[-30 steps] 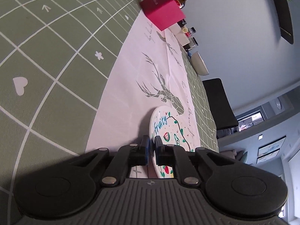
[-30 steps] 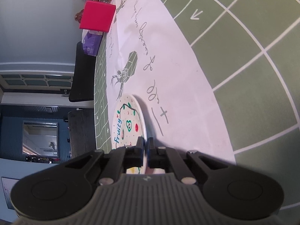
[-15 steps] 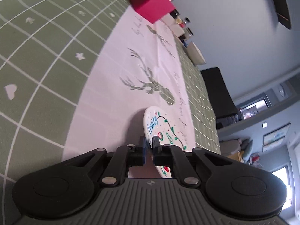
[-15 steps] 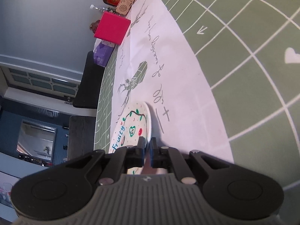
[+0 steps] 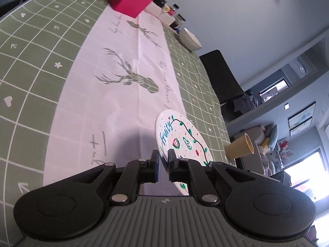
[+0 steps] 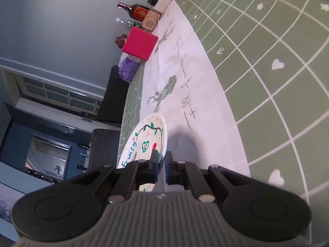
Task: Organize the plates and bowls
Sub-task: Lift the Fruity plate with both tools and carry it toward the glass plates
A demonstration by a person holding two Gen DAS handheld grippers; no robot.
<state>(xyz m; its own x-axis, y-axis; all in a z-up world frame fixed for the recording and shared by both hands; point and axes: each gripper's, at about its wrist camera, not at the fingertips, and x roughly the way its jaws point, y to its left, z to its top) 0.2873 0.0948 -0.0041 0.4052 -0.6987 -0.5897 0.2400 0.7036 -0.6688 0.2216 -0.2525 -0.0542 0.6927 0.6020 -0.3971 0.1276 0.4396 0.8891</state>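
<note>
I have the left gripper clenched on the rim of the plate, its two pads pinching the near edge where the white glaze meets the "Fruity" lettering. The right gripper is likewise clamped on a plate rim; whether both views show one plate held from opposite sides I cannot tell for certain, though the fruit drawings match. In the left wrist view the plate sits at about 1 o'clock from the fingertips, lifted clear of the white table runner, with its shadow falling on the cloth at 10 o'clock. In the right wrist view the plate tilts off toward 11 o'clock, above the edge of the green grid tablecloth. Far along the table, at 12 o'clock in the left view, I see a pink box, and at 1 o'clock a pale bowl resting on the green cloth near some small bottles. A tan paper cup shows at 3 o'clock beside the plate, at the table's edge. A dark bottle lies beyond the pink box in the right view.
</note>
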